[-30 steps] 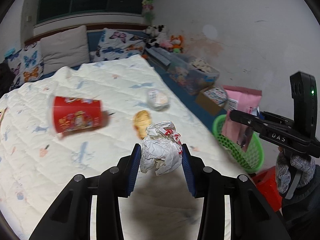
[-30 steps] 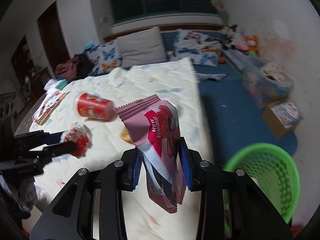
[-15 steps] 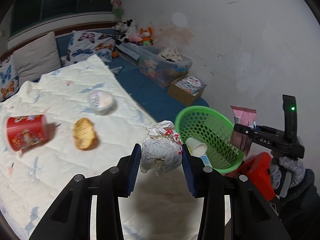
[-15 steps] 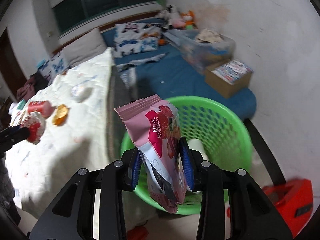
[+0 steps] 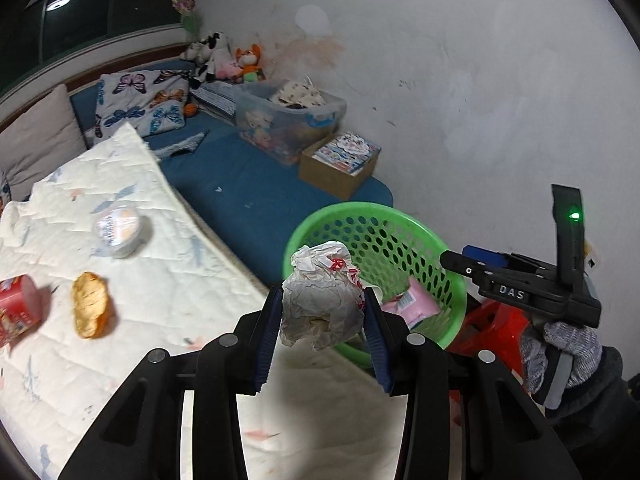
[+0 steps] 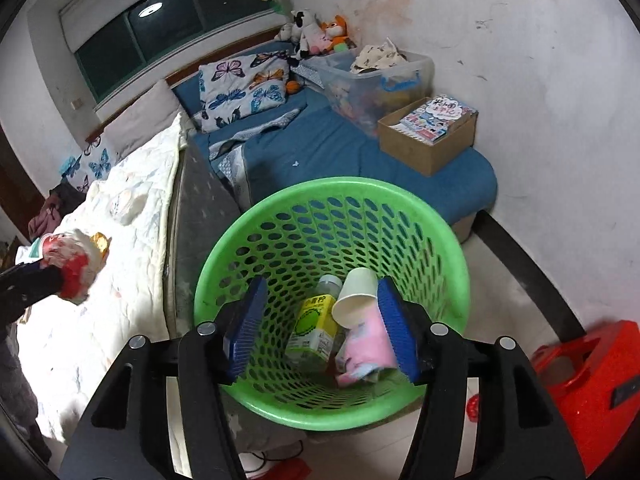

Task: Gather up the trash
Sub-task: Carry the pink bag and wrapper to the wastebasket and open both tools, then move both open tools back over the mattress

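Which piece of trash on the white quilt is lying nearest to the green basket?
The round white lidded cup is nearest to the green basket. It lies close to the quilt's edge, while the orange snack piece and red cup lie farther left.

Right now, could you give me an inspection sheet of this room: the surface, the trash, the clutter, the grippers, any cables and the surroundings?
Surface: white quilted bedspread, with trash on it.
Job's things: green perforated plastic basket holds a pink snack wrapper, white paper cup and yellow-labelled bottle; crumpled white paper ball not yet binned.
Clutter: red printed cup, golden fried snack, round white tub lying on the bedspread.
Grippers: left gripper shut on the paper ball; right gripper over the basket, jaws opening, nothing between them.
Cables: nothing seen.
Surroundings: blue mattress, cardboard box, butterfly pillows.
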The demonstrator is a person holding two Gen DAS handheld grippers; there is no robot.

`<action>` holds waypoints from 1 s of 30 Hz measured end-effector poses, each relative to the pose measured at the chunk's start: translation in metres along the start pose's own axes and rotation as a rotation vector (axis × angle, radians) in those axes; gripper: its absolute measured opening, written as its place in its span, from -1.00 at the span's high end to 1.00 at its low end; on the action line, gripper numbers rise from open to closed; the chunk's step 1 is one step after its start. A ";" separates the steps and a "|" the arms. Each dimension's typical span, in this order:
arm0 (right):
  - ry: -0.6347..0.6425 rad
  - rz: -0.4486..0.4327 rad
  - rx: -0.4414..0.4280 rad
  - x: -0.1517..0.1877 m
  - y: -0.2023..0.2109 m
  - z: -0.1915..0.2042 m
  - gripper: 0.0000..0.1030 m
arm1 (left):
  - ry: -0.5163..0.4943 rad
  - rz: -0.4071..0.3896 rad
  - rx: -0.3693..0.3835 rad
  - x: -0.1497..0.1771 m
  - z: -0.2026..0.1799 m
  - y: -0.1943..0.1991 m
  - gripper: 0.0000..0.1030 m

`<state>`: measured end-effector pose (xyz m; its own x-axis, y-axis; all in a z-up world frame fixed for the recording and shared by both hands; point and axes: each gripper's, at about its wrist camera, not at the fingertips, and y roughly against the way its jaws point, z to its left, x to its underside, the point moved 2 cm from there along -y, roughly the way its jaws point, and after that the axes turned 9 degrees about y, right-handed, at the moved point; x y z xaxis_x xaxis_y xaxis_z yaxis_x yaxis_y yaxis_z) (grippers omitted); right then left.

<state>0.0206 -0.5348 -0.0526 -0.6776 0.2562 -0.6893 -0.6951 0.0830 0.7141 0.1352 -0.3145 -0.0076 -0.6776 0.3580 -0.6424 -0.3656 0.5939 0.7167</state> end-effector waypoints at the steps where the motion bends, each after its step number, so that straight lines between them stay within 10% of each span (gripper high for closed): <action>1: -0.001 -0.003 0.000 0.001 0.002 -0.002 -0.13 | -0.009 0.007 0.002 -0.001 -0.006 -0.006 0.23; 15: 0.001 -0.041 0.017 0.019 0.034 -0.016 -0.25 | -0.040 0.113 0.030 -0.009 -0.050 -0.072 0.11; 30: 0.019 -0.046 -0.004 0.017 0.038 0.001 -0.28 | -0.019 0.075 0.018 -0.004 -0.030 -0.050 -0.22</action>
<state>-0.0173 -0.5263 -0.0374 -0.6494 0.2343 -0.7234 -0.7263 0.0906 0.6814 0.1373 -0.3671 -0.0331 -0.6903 0.4153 -0.5925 -0.3030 0.5777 0.7580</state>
